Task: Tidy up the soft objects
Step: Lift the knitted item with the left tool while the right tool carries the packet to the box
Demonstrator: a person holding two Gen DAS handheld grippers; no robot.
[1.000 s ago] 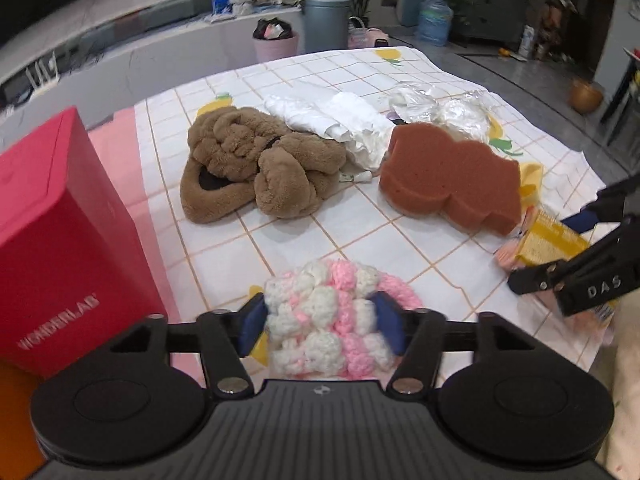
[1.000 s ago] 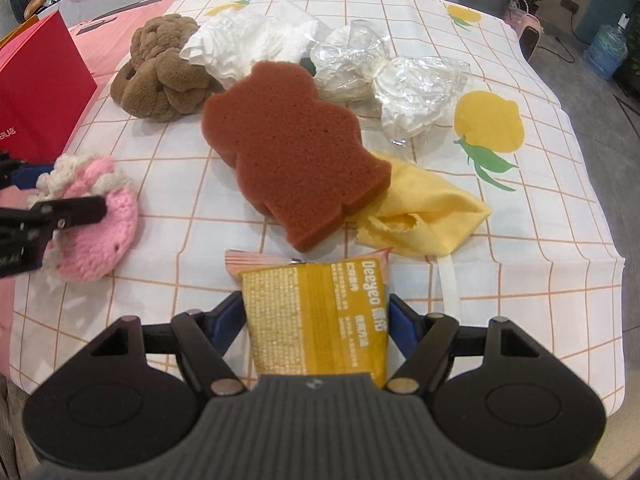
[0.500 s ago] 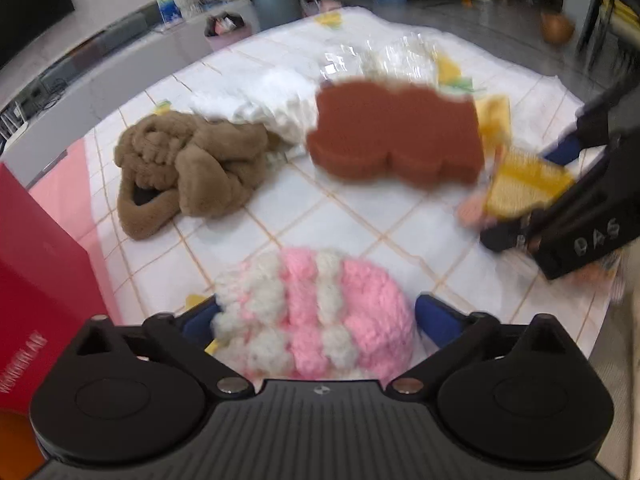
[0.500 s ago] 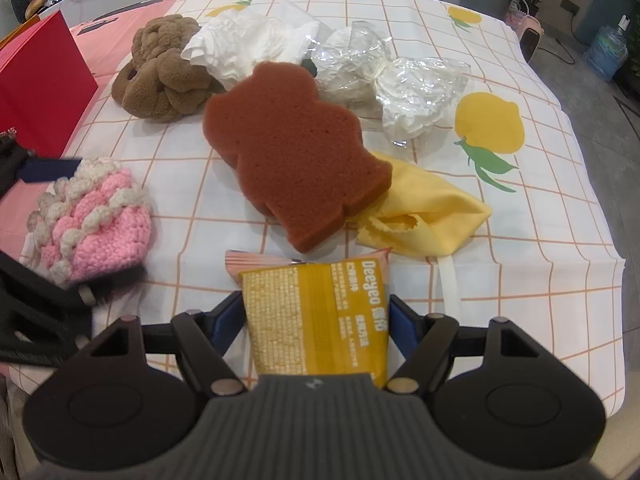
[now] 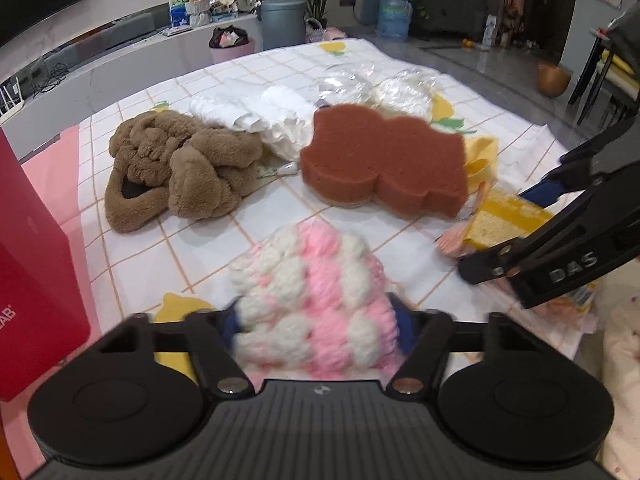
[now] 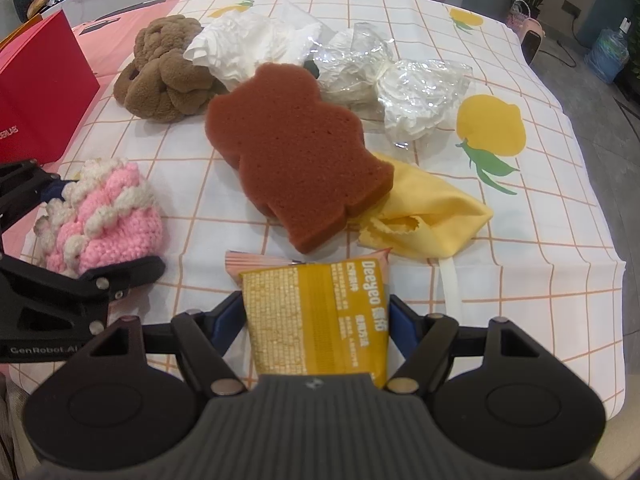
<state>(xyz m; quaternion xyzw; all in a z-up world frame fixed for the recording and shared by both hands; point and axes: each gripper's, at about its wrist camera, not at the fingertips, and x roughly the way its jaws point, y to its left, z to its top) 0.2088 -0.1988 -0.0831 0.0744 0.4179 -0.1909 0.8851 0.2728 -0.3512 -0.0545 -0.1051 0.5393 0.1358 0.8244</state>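
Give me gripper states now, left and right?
Left gripper: closing on the pink-and-white knit hat.
Right gripper: shut on the yellow packet.

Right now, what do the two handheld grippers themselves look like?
Both are matte black. The left gripper and right gripper each have a ribbed body, two round discs, angular link arms with silver screws and blue finger pads. White "DAS" lettering marks the right one's side, "GenRobot.AI" the left's. No cables or sleeves show.
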